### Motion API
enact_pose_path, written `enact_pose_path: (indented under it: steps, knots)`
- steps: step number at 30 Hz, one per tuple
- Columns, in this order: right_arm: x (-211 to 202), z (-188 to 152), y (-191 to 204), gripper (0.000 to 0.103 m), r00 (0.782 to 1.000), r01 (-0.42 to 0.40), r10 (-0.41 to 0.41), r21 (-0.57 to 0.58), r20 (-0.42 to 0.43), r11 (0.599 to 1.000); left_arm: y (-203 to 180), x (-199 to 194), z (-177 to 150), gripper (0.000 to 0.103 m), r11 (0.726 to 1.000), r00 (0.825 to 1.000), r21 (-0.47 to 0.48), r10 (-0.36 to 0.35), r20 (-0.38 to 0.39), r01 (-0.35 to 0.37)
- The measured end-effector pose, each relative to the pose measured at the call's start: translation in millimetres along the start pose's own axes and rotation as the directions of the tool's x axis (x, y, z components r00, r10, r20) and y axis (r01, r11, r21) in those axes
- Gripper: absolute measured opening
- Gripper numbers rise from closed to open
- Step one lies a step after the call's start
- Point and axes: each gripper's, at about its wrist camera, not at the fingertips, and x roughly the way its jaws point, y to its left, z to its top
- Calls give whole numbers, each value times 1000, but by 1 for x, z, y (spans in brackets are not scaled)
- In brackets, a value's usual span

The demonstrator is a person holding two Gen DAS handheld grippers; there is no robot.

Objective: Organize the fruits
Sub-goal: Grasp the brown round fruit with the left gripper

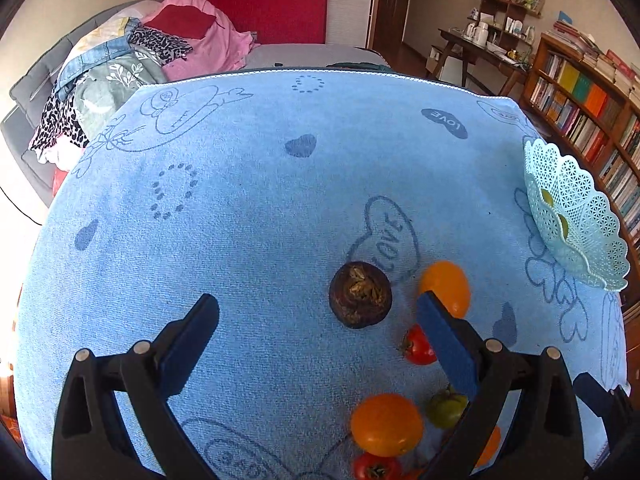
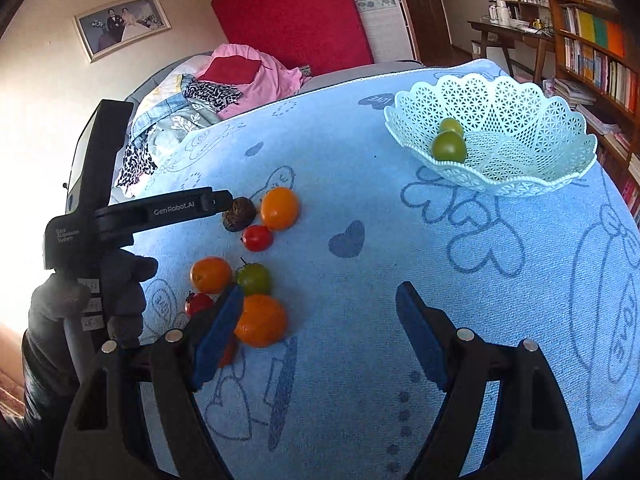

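A dark brown fruit (image 1: 360, 294) lies on the blue towel (image 1: 248, 208) just ahead of my open, empty left gripper (image 1: 320, 320). Around it lie oranges (image 1: 445, 288) (image 1: 386, 424), red tomatoes (image 1: 418, 346) and a green tomato (image 1: 446, 408). In the right wrist view the same cluster sits at the left: brown fruit (image 2: 239, 214), orange (image 2: 280, 208), red tomato (image 2: 258, 238), green tomato (image 2: 254, 279). The pale lace basket (image 2: 520, 136) at the far right holds two green tomatoes (image 2: 449, 146). My right gripper (image 2: 320, 320) is open and empty, its left finger beside an orange (image 2: 261, 321).
The left gripper's body (image 2: 120, 216) and gloved hand reach in from the left of the right wrist view. The basket (image 1: 576, 216) stands near the towel's right edge. A bed with piled clothes (image 1: 132, 60) lies behind; a bookshelf (image 1: 592, 112) stands to the right.
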Motion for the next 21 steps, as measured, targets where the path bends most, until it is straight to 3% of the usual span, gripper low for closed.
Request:
enact_pose_path:
  steps: [13, 21]
  knots:
    - [13, -5, 4, 80, 999, -19, 19, -11, -49, 1000, -7, 22, 5, 97, 1000, 999, 14, -7, -41, 8]
    - [21, -6, 9, 80, 997, -27, 26, -18, -73, 999, -9, 36, 5, 78, 1000, 996, 14, -27, -83, 28]
